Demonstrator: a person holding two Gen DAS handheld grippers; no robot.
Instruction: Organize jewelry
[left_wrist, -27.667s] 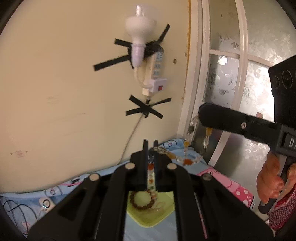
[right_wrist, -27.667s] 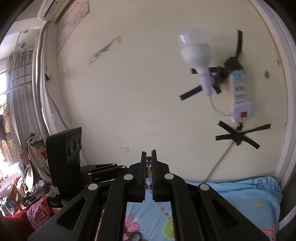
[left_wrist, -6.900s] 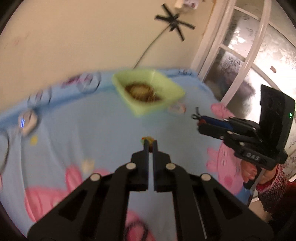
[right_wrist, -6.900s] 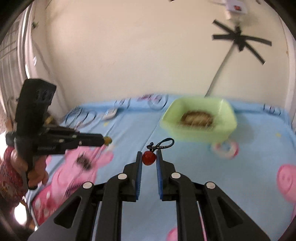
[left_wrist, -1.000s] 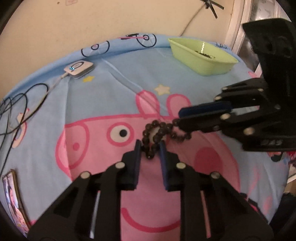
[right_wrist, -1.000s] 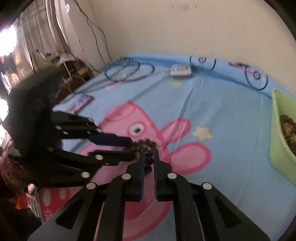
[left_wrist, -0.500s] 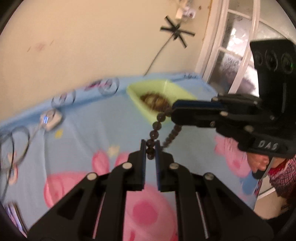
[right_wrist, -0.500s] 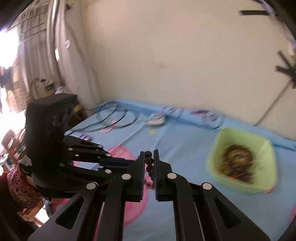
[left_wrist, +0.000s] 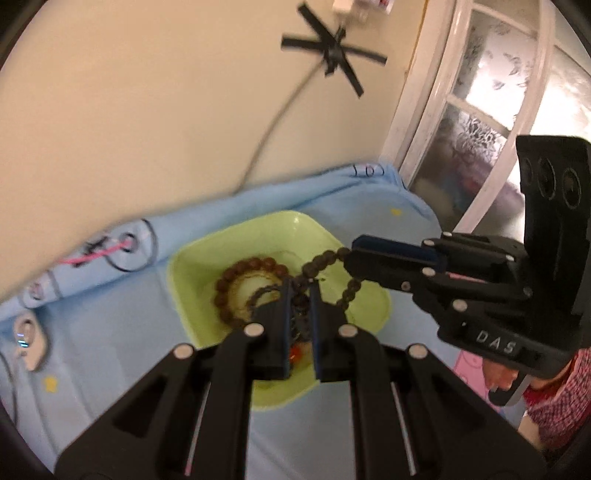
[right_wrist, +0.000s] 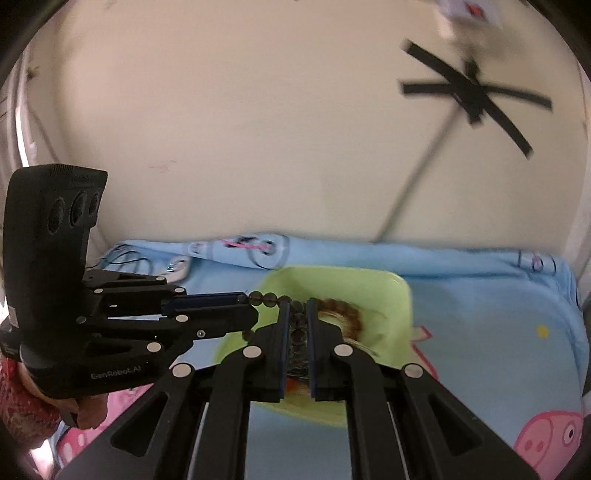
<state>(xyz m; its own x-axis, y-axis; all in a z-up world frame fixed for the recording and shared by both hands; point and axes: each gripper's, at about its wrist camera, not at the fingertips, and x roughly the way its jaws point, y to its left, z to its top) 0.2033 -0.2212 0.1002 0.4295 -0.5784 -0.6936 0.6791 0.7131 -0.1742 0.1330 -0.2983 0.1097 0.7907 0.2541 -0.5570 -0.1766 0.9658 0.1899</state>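
- A string of dark round beads (left_wrist: 325, 258) hangs in the air between the two grippers, over the pale green plastic tray (left_wrist: 192, 266).
- The left gripper (left_wrist: 299, 295) has its fingers nearly closed on one part of the dark bead string; beads show in the narrow gap between them.
- The right gripper (right_wrist: 295, 317) also has its fingers nearly closed, pinching another part of the same string, with beads visible in the gap.
- In the left wrist view, the string runs from the left fingers up to the tip of the right gripper (left_wrist: 354, 254) and loops down below it.
- In the right wrist view, the string runs from the tip of the left gripper (right_wrist: 243, 299) across to the right fingers.
- Inside the tray lies a bracelet of brown wooden beads (left_wrist: 229, 280) on a pale round piece; further jewelry beneath the fingers is hidden or too blurred to tell.
- The tray rests on a light blue cartoon-print sheet (right_wrist: 480, 295) spread over the surface, near the cream wall (right_wrist: 258, 129).
- Black tape crosses (right_wrist: 472, 92) pin a cable to the wall.
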